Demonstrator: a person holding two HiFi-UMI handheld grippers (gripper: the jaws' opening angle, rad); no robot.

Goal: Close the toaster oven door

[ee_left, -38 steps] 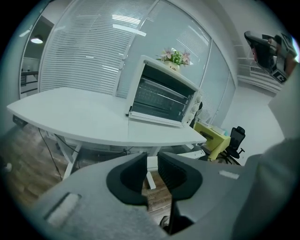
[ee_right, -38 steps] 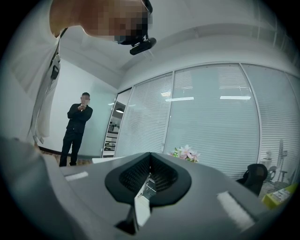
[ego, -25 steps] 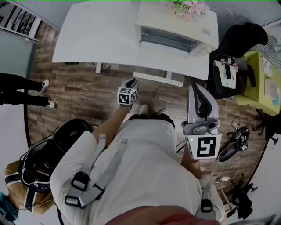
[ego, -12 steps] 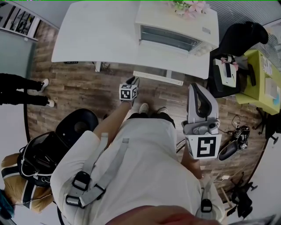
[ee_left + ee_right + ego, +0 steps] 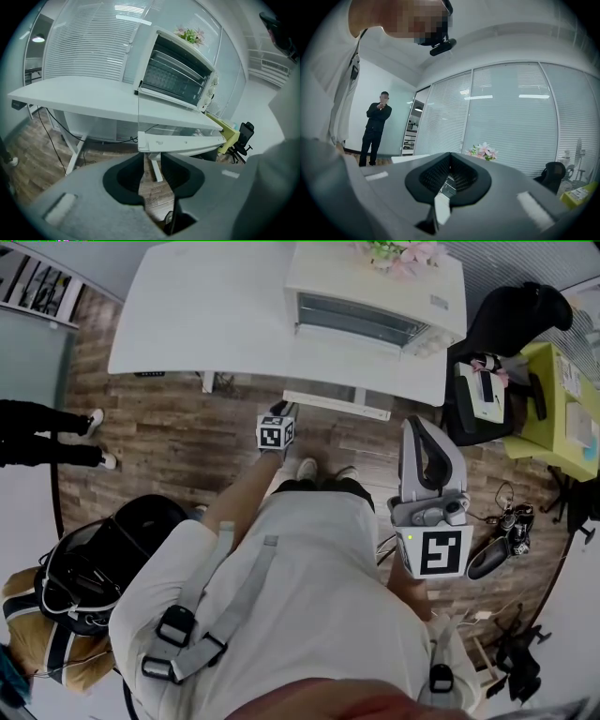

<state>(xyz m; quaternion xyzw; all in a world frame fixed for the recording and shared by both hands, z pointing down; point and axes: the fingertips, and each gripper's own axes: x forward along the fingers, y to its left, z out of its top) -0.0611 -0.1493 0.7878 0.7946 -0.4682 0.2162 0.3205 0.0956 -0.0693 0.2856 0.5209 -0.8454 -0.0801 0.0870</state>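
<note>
Door: the toaster oven door (image 5: 337, 406) is lying open and flat, sticking out past the edge of the table (image 5: 206, 324).
Left gripper: the left gripper (image 5: 150, 161) is pointing at the door's left end from just below, with its jaws a little apart and nothing between them.
Right gripper: the right gripper (image 5: 450, 157) is pointing upward, well apart from the door, with its jaws pressed together and empty.
Change: the left gripper is coming nearer to the door than a second ago, while the right one is staying in place.

A white desk (image 5: 206, 315) stands on a wood-plank floor (image 5: 169, 432). Toward the desk's right end sits a white toaster oven (image 5: 375, 287), its door (image 5: 337, 405) dropped open past the front edge, apparently about level with the desktop.
</note>
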